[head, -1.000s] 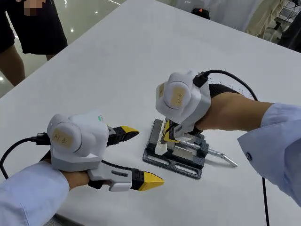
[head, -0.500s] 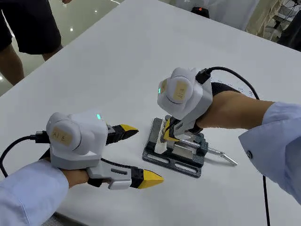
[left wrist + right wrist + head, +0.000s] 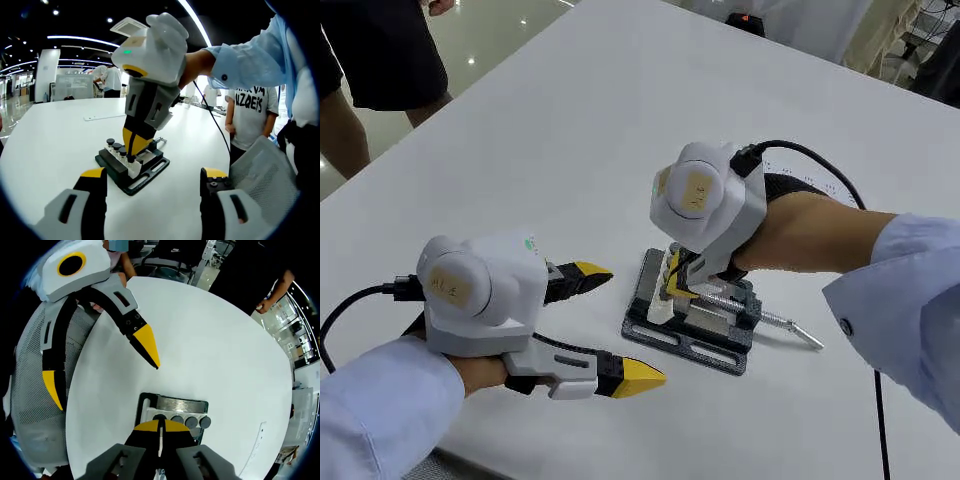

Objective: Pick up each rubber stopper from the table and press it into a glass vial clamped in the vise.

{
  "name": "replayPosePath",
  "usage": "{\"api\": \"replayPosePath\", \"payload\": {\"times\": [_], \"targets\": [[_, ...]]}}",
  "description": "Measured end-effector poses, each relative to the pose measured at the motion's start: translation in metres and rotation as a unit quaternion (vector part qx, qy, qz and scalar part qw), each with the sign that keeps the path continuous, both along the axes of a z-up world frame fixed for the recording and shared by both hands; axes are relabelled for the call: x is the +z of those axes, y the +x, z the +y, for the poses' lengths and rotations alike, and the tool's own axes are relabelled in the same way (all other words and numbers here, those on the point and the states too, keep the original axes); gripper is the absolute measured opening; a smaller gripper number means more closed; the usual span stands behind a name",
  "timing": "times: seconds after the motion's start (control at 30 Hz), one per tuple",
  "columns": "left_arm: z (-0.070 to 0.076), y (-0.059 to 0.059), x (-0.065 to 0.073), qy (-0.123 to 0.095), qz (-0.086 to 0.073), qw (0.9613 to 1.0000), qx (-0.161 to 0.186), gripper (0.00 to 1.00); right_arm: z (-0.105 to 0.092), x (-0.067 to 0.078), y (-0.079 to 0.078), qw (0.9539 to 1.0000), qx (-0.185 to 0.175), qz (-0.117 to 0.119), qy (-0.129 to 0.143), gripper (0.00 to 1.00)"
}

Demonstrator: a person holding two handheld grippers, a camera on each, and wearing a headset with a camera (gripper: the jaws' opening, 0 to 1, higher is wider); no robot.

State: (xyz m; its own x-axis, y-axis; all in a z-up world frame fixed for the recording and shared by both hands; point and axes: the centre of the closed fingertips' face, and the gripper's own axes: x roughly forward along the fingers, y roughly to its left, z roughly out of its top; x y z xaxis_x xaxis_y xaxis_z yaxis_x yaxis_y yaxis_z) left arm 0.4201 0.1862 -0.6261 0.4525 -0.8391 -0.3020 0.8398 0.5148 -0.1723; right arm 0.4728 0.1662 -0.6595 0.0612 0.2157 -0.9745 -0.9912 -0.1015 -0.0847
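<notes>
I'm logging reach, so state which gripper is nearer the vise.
Right. The right gripper points down over the vise, its shut tips at the row of stoppered vials. The left gripper hovers open over the table beside the vise, apart from it.

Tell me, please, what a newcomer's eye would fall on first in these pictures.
First, the right gripper, its yellow-tipped jaws shut and pointing down onto the end of a row of black-stoppered glass vials clamped in the small vise at the middle of the white table. Next, the left gripper, held beside the vise with its jaws wide open and nothing between them.
</notes>
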Motion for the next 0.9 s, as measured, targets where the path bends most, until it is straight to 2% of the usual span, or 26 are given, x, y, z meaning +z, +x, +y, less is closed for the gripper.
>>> {"api": "replayPosePath", "payload": {"times": [0.5,0.9], "targets": [[0.0001,0.0008,0.0002,-0.001,0.000,1.0000,0.001,0.73,0.0012,-0.0007,-0.0010,0.9994,0.022,-0.012,-0.024,0.00],[0.0005,0.0021,0.0012,-0.002,-0.003,1.0000,0.003,0.73,0.0019,-0.0009,-0.0016,0.9984,0.021,-0.035,-0.040,0.00]]}}
